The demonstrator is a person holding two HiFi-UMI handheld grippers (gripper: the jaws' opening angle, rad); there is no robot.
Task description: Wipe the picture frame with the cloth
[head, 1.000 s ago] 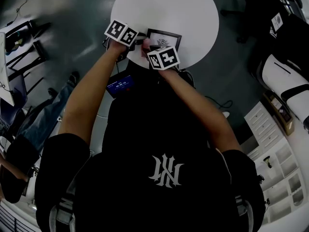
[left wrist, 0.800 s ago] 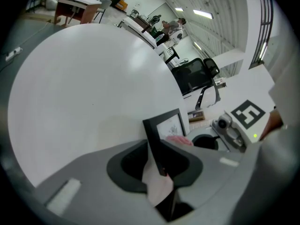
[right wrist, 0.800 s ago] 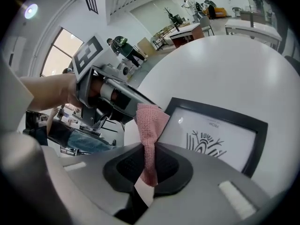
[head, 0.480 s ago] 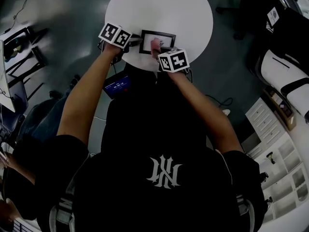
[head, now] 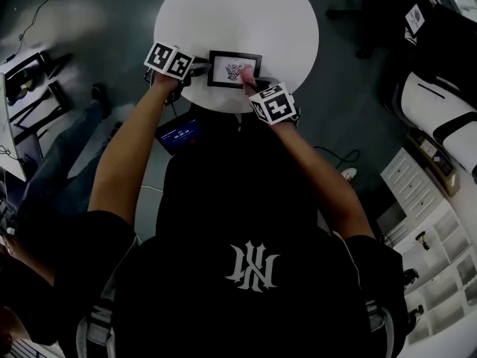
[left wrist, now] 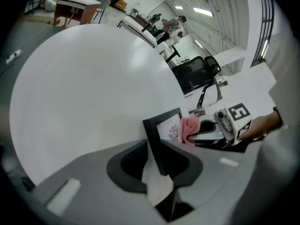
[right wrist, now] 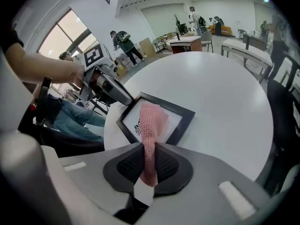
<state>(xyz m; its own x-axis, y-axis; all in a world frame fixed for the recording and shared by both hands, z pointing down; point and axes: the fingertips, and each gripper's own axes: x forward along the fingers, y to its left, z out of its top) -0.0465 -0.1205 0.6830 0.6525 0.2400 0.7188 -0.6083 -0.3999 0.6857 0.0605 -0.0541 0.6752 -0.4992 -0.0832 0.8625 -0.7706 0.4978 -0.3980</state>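
Under the cloth [right wrist: 151, 121], the frame [right wrist: 174, 120] is partly hidden.

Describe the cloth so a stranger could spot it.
On the round white table, a black picture frame sits near the person's edge. The cloth is the pink knitted strip on it, held in the right gripper; nothing else is pink.

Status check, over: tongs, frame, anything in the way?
Left tongs shut on picture frame edge. Right tongs shut on pink cloth, cloth lying on the frame. Nothing else on the table nearby.
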